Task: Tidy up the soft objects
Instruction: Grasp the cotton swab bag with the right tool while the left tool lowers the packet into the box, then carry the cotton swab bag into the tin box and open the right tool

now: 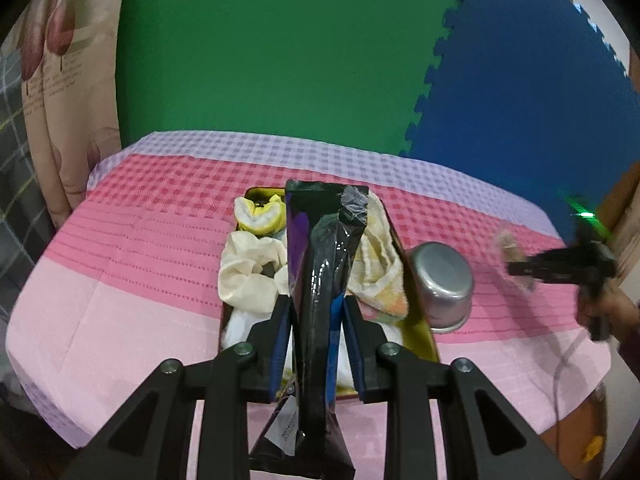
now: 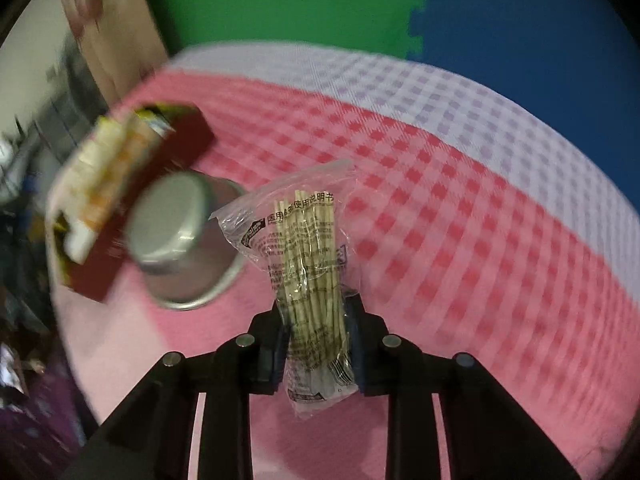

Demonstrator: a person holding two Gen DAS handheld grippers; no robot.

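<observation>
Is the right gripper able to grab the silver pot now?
Probably not yet. The right gripper is already shut on a clear bag of sticks, so its jaws are full. The upturned silver pot sits in the open beside the box, nothing covering it.

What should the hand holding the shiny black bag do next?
Probably lower the glossy black plastic pouch into the dark red box of cloths. The left gripper fingers clamp it right above the box, beside the upside-down metal bowl.
</observation>
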